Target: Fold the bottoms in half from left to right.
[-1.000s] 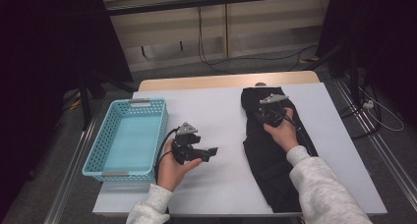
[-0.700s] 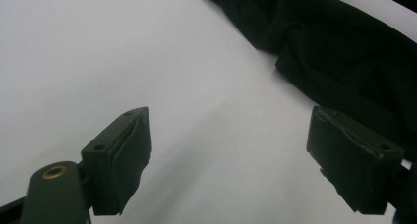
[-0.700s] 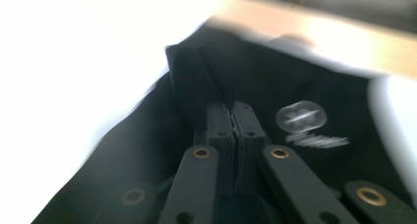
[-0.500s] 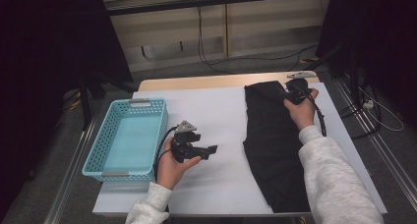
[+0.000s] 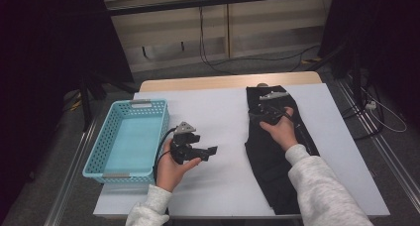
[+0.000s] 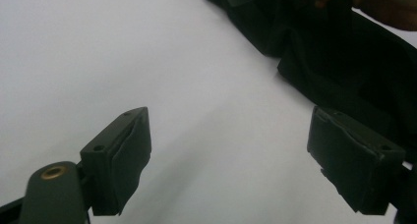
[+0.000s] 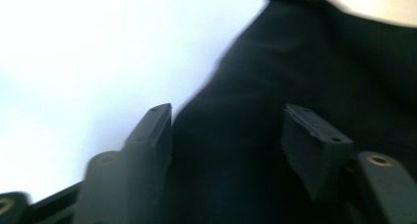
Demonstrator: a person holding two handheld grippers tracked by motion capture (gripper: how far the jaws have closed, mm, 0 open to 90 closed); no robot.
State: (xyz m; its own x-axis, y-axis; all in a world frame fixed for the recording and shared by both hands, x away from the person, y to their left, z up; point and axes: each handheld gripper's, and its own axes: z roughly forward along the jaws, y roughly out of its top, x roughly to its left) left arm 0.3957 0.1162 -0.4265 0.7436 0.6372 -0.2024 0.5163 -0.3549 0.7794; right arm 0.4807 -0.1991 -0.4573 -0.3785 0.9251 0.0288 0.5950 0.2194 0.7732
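A dim room with a pale panelled back wall and loose cables on the floor surrounds a table covered by a white sheet. The landmark is the turquoise basket, which stands empty at the near left of the table. A long black garment, probably trousers, lies flat and lengthwise well to the right of the basket, running from the far edge of the table to the near edge. The left claw is held just right of the basket, low over bare white sheet; in the left gripper view its jaws stand wide apart with nothing between them, and the garment's edge lies beyond them. The right claw is held farther right of the basket, over the far end of the garment; in the right gripper view its jaws are parted and unloaded, pointing down at the dark cloth near its left edge.

Step in hand, as judged: the approach to a first grip on the garment's far end, before any fold or lift. The next move calls for lowering the right claw until one jaw slips under the cloth edge, then closing it on a single layer. The left claw must cross from beside the basket to take a second hold.
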